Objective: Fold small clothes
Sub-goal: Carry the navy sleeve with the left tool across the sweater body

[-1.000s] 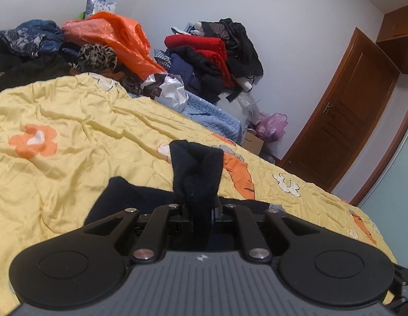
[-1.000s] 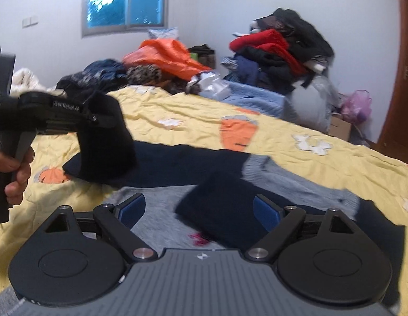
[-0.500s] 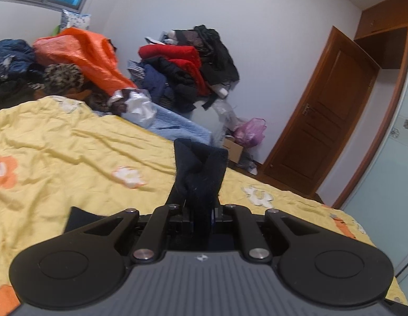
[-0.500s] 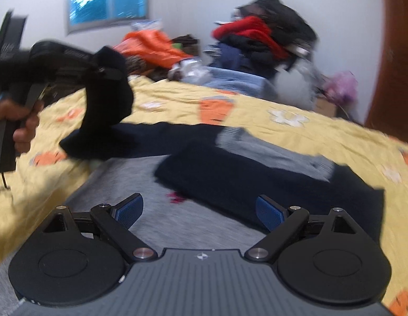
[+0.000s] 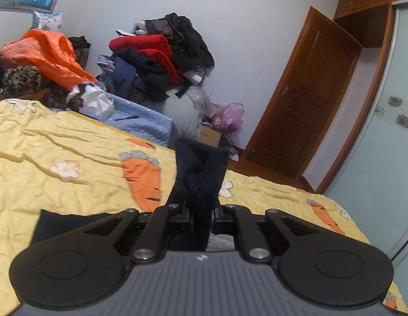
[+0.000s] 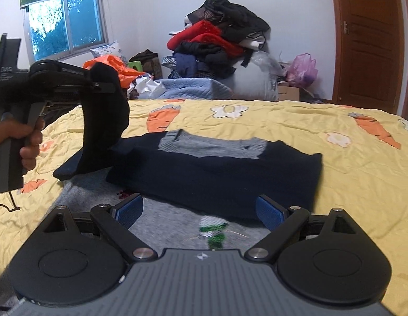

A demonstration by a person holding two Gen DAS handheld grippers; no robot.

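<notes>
A small grey sweater (image 6: 177,223) with dark navy sleeves lies on the yellow bedspread (image 6: 348,163). One navy sleeve (image 6: 219,168) is folded across its chest, below the grey collar (image 6: 209,144). My left gripper (image 5: 201,214) is shut on the cuff of the other navy sleeve (image 5: 201,173), lifted above the bed. In the right wrist view that left gripper (image 6: 109,87) sits at the left, held by a hand (image 6: 27,142), the sleeve (image 6: 104,129) hanging from it in an arc. My right gripper (image 6: 200,210) is open over the sweater's grey body, nothing between its blue pads (image 6: 269,210).
Behind the bed rises a pile of red and black clothes (image 6: 219,42), with an orange bag (image 5: 46,52), a light blue quilt (image 5: 140,123) and a pink bag (image 6: 301,68). A wooden door (image 5: 301,100) stands at the right. Bare yellow bedspread lies right of the sweater.
My left gripper has carried the navy sleeve up and toward the sweater's middle. The right gripper has swung round, so the sweater now lies square ahead of it.
</notes>
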